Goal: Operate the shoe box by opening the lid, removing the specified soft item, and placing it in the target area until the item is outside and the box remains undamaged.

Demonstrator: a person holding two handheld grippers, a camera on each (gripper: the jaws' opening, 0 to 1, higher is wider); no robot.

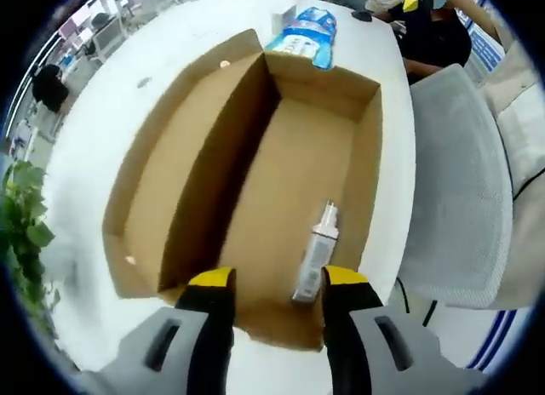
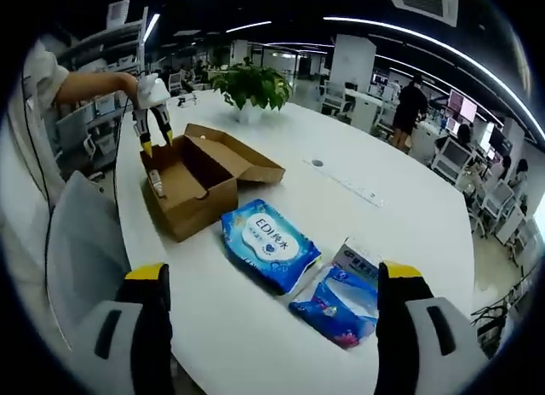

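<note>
The brown cardboard shoe box stands open on the white table, its lid folded out flat to one side. A small white spray bottle lies on the box floor. My left gripper hovers open over the box's near end, the bottle just beyond its jaws. In the right gripper view the same box sits farther back, with the left gripper held above it by a hand. A soft blue wipes pack lies on the table outside the box, just beyond my wide-open right gripper.
A second blue pouch and a small carton lie right of the wipes. A potted plant stands at the table's far end. A grey chair is pushed against the table edge beside the box. Office desks and people are beyond.
</note>
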